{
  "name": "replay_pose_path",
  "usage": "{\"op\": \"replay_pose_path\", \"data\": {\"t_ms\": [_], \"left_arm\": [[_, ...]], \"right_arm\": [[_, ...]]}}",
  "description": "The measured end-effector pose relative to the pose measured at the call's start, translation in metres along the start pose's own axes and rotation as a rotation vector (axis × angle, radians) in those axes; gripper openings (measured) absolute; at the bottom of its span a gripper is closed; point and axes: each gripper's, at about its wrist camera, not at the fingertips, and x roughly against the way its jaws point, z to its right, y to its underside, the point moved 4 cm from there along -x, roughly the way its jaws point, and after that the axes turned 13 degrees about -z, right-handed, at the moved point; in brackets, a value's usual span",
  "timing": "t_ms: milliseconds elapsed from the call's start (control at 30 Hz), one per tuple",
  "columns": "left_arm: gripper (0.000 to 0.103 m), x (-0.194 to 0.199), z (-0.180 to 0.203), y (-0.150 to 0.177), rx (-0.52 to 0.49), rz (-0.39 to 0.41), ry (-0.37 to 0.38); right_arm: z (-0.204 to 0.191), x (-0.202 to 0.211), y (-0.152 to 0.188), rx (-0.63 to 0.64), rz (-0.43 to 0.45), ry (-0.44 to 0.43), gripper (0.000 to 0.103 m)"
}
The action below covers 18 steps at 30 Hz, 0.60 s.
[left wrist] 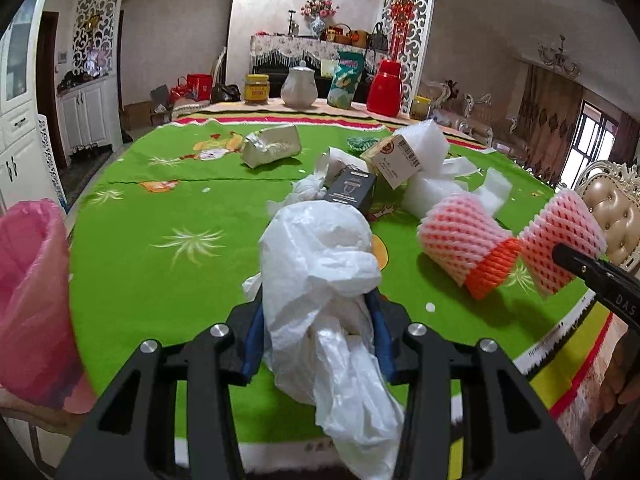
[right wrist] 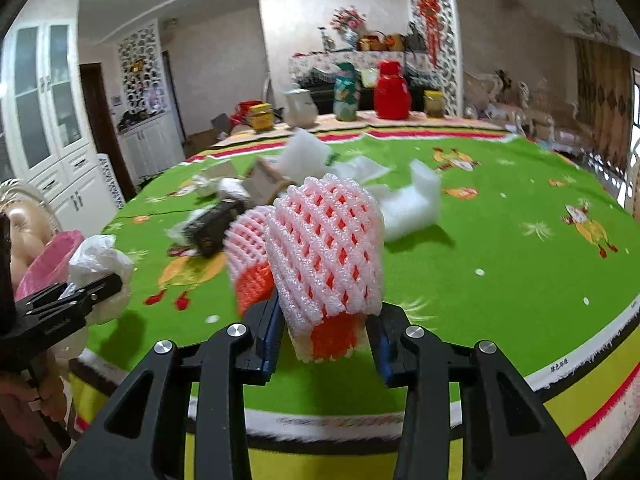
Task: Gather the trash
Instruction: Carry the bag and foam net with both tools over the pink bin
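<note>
Now, left gripper (left wrist: 318, 334): clamped on white bag (left wrist: 320, 264), between its fingers.
Right gripper (right wrist: 326, 340): clamped on foam net (right wrist: 326, 248).

Green tablecloth (left wrist: 160, 208), black box (left wrist: 351, 191), foam scraps (right wrist: 412, 204)

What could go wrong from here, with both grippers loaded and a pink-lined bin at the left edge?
The white plastic bag in the left gripper hangs loose below the jaws and may snag the table edge. The right gripper pinches only the foam net's lower end, so it could slip. The pink-lined bin is soft-rimmed; drops may miss.
</note>
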Motion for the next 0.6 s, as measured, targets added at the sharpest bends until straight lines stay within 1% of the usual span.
{"op": "replay_pose_path", "data": {"t_ms": [100, 367, 500, 600], "left_arm": [[0.043, 0.014, -0.007, 0.006, 0.002, 0.024, -0.009], [0.043, 0.035, -0.026, 0.010, 0.001, 0.082, -0.081], [0.043, 0.043, -0.038, 0.011, 0.008, 0.105, -0.110], [0.043, 0.053, -0.052, 0.013, 0.022, 0.132, -0.147]], "right_arm": [[-0.018, 0.010, 0.000, 0.035, 0.019, -0.019, 0.039], [-0.050, 0.029, -0.011, 0.081, 0.102, -0.051, 0.039], [-0.071, 0.032, -0.018, 0.129, 0.120, -0.072, 0.039], [-0.092, 0.029, -0.024, 0.177, 0.124, -0.095, 0.039]]}}
